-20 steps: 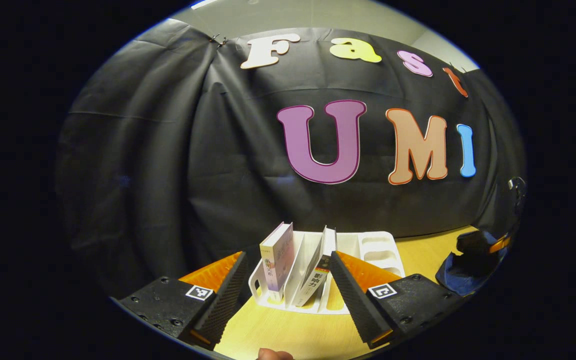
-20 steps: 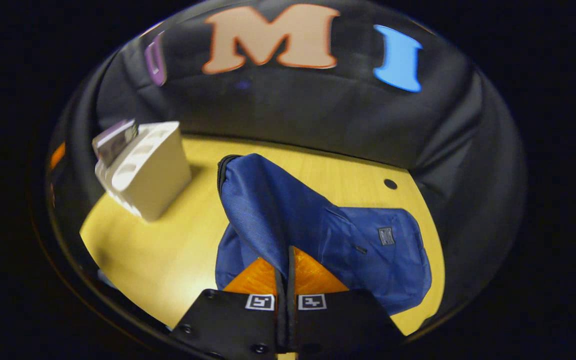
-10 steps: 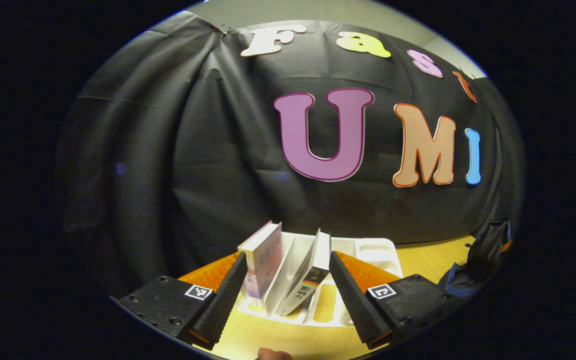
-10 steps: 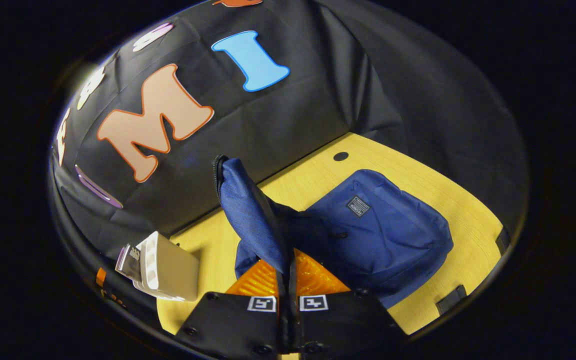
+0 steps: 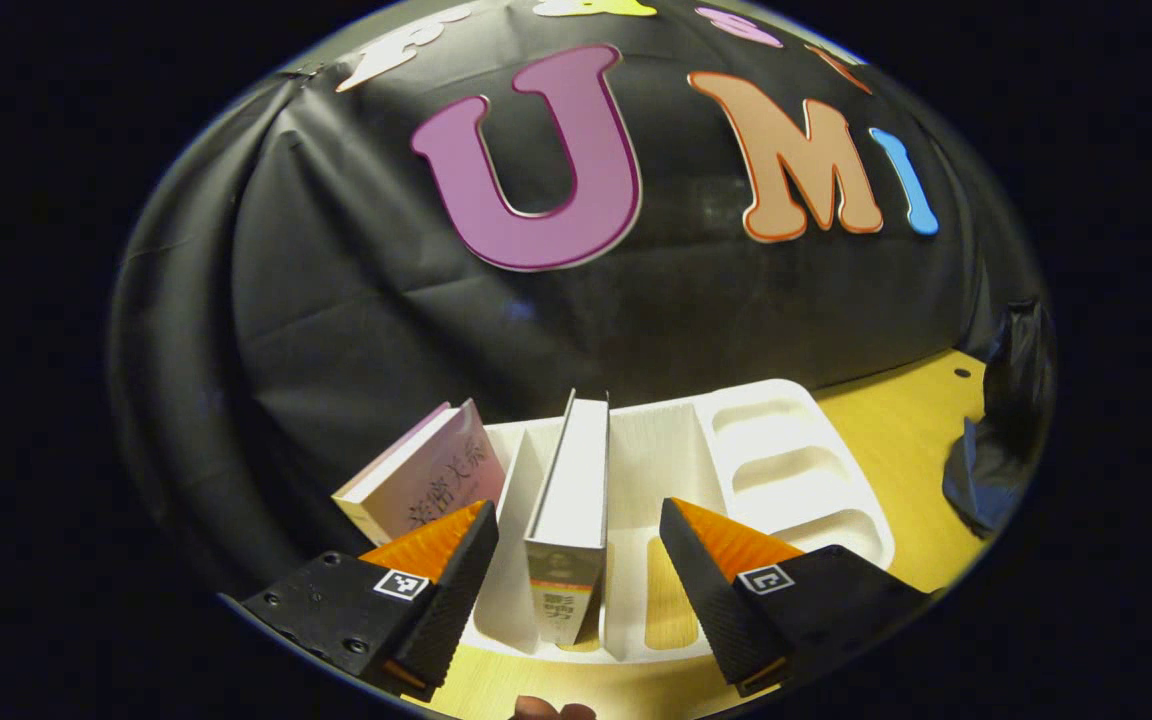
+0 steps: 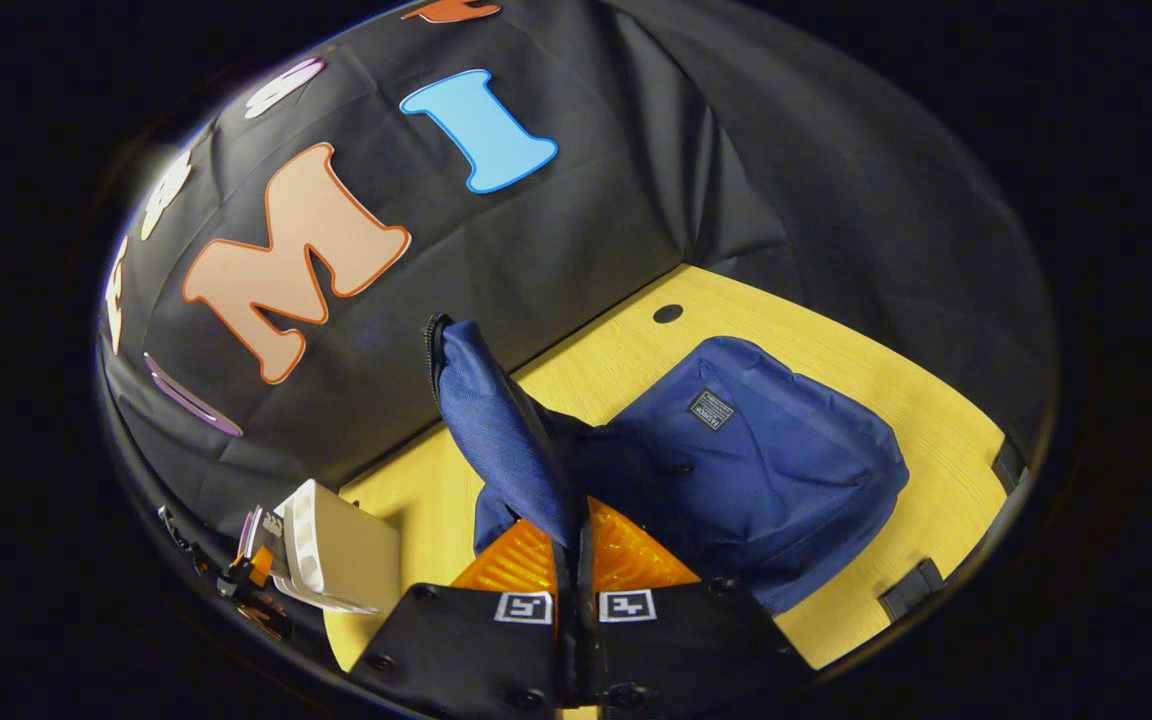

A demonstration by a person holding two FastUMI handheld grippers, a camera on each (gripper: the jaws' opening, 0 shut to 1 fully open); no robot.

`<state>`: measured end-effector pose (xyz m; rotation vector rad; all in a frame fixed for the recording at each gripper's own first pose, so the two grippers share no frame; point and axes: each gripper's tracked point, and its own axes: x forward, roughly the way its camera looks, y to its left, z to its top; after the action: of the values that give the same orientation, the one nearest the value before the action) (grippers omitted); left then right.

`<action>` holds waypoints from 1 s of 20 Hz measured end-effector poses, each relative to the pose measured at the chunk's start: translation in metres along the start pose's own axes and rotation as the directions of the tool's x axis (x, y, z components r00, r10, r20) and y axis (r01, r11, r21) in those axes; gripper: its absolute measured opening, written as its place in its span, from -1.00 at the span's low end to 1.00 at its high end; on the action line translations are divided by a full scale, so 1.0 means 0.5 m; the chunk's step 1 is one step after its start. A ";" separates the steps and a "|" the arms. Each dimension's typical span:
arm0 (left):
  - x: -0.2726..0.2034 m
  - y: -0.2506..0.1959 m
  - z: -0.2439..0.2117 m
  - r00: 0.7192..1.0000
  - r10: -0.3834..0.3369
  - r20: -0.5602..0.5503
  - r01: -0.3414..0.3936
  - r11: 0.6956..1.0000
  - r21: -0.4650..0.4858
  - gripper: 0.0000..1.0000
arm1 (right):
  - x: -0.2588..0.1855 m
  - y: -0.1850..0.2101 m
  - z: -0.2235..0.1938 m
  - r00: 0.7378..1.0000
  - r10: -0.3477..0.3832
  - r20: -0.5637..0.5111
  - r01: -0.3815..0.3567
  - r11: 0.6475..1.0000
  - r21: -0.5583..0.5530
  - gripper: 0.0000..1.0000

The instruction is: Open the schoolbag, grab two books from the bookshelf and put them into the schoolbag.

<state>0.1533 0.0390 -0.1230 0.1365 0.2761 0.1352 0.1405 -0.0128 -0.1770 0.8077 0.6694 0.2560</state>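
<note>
Your left gripper (image 5: pixel 576 540) gapes astride an upright book (image 5: pixel 571 500) slotted in the bookshelf (image 5: pixel 786 470), spine toward you; your right gripper (image 6: pixel 576 545) clamps the schoolbag (image 6: pixel 756 470) flap.

— Anything readable from my two grippers?

— On my left gripper (image 5: pixel 576 508), a square black-and-white coded marker (image 5: pixel 396 585) sits on each finger mount; it is a pattern, not words. My right gripper (image 6: pixel 576 505) carries the same kind of pair (image 6: pixel 521 606).

— The books?

— The pink book (image 5: pixel 416 480) has a row of dark Chinese characters across its cover, slanted and too soft for me to read with certainty. The white book (image 5: pixel 571 500) has dark Chinese characters at the foot of its spine, under a small picture; I cannot make them out either.

— And the schoolbag (image 6: pixel 796 480)?

— A small dark patch (image 6: pixel 709 408) with pale print, too tiny to read.
</note>
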 end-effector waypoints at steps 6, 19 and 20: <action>0.049 -0.012 -0.007 0.986 -0.058 -0.158 0.084 0.983 0.163 0.77 | 0.001 0.003 -0.004 1.000 -0.007 -0.007 0.007 1.000 -0.018 -0.94; 0.037 0.003 -0.060 0.721 -0.111 -0.684 0.314 0.932 0.180 0.31 | 0.016 0.006 -0.019 0.999 0.026 -0.034 -0.028 0.998 -0.049 -0.94; 0.038 0.006 -0.053 0.709 -0.108 -0.697 0.312 0.934 0.173 0.29 | 0.018 0.007 -0.022 0.999 0.030 -0.036 -0.031 0.998 -0.048 -0.94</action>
<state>0.1639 0.0478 -0.1530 0.3370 1.0562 -0.0973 0.1405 0.0001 -0.1841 0.7690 0.6820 0.3139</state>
